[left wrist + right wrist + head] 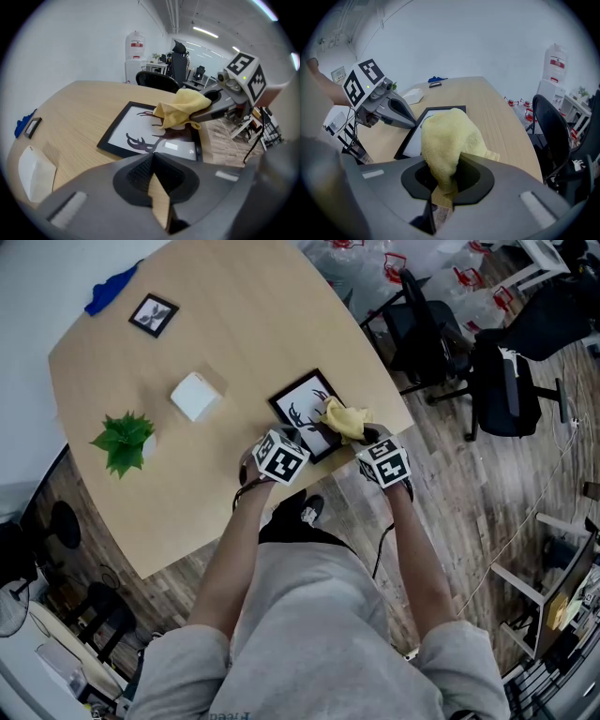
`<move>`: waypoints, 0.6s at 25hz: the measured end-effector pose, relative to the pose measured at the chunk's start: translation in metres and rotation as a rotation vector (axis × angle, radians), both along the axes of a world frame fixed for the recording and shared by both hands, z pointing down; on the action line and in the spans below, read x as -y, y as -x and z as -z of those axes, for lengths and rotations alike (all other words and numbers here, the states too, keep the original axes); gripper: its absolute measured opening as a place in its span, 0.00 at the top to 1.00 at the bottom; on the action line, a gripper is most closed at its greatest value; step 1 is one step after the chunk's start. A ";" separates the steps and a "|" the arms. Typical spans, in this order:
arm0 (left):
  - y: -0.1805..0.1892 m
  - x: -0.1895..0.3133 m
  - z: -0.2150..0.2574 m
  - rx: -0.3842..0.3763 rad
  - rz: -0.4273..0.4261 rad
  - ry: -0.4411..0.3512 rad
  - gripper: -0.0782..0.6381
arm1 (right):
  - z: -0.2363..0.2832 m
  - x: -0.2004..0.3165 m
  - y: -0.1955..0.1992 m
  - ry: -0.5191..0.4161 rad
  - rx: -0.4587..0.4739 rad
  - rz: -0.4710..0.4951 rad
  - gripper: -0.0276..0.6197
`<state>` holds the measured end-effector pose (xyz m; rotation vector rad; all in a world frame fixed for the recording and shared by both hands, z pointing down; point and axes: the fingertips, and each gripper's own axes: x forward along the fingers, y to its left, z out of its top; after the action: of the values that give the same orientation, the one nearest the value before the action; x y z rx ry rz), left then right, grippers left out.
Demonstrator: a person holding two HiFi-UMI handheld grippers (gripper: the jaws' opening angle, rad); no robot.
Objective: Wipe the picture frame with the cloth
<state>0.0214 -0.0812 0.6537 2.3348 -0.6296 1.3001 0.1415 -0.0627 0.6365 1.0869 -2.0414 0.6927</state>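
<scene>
Right gripper view reveals claw pinching cloth.

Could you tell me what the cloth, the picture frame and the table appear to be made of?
Cloth: soft yellow terry or microfibre, judging by its fuzzy nap and limp folds. Picture frame: smooth matt black border, plastic or painted wood; its pane reflects light, so glazed. Table: light wood-grain top, likely laminate.

Light wood table w/ rounded edge, white wall behind. Wood-plank floor; blk office chairs nearby. Ceiling strip lights on. Water dispenser by wall.
</scene>
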 end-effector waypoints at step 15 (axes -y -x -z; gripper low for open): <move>0.001 -0.001 0.001 -0.011 -0.007 -0.006 0.82 | -0.001 -0.019 0.010 -0.004 -0.002 -0.004 0.88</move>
<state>0.0207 -0.0806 0.6527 2.3495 -0.6242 1.2894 0.1317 -0.0439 0.6371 1.0935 -2.0407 0.6893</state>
